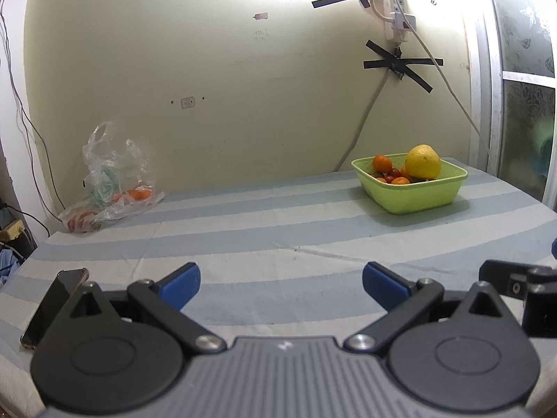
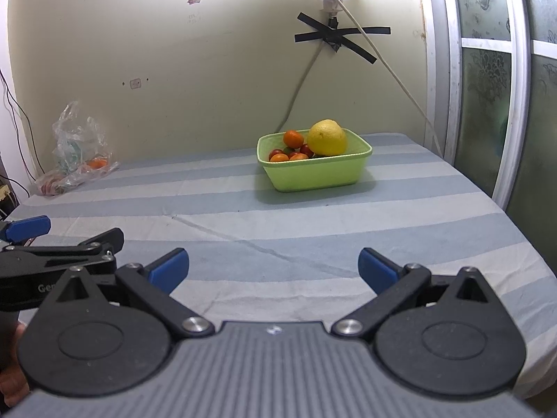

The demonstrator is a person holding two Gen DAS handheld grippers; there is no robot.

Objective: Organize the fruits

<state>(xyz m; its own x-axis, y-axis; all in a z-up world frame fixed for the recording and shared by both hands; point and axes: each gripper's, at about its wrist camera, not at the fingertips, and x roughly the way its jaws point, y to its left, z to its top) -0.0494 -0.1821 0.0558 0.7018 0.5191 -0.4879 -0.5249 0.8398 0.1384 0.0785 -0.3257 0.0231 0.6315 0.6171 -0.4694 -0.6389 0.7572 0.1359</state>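
Observation:
A light green tub (image 1: pixel 417 195) (image 2: pixel 313 174) stands at the far right of the striped cloth, holding a big yellow citrus (image 1: pixel 423 162) (image 2: pixel 327 138), small oranges (image 1: pixel 382 163) (image 2: pixel 293 139) and red fruits. A crumpled clear plastic bag (image 1: pixel 111 177) (image 2: pixel 75 153) with an orange (image 1: pixel 137 194) (image 2: pixel 96 163) and other fruit lies at the far left by the wall. My left gripper (image 1: pixel 280 287) is open near the front edge, nothing between its blue pads. My right gripper (image 2: pixel 273 271) is open too, empty, beside the left one.
A dark phone (image 1: pixel 52 306) lies at the front left of the striped cloth (image 1: pixel 278 230). Cables (image 1: pixel 449 80) hang down the wall from a taped power strip (image 1: pixel 397 10) behind the tub. A frosted glass door (image 2: pixel 487 87) borders the right side.

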